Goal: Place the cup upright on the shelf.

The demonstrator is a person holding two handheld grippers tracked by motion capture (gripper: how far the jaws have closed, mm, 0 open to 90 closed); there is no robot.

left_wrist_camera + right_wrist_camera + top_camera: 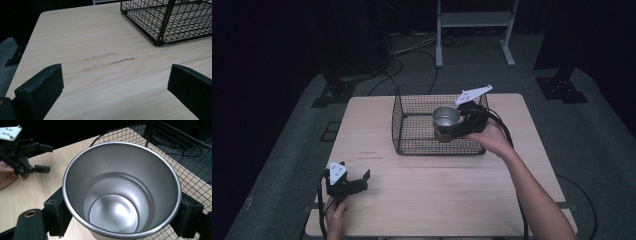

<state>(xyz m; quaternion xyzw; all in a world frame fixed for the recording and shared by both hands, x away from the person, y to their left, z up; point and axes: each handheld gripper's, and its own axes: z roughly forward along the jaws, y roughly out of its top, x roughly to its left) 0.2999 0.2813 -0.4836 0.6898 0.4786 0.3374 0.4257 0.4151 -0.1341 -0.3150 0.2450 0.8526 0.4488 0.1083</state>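
Right gripper (pixel 452 131): clamped on the steel cup (pixel 445 118), upright over the wire basket (pixel 412 145).
Left gripper (pixel 362 180): jaws wide apart, empty, low over the table (pixel 432 195).

Brushed, satiny metal cup (pixel 120 195); black wire-mesh basket (pixel 412 131); pale, scuffed wood-grain table (pixel 100 75).

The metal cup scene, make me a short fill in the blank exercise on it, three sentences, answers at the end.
1. The right gripper is shut on a metal ____.
2. The cup is held over a black wire ____.
3. The left gripper has its jaws ____ above the wooden table, beside the basket.

Missing words: cup; basket; open
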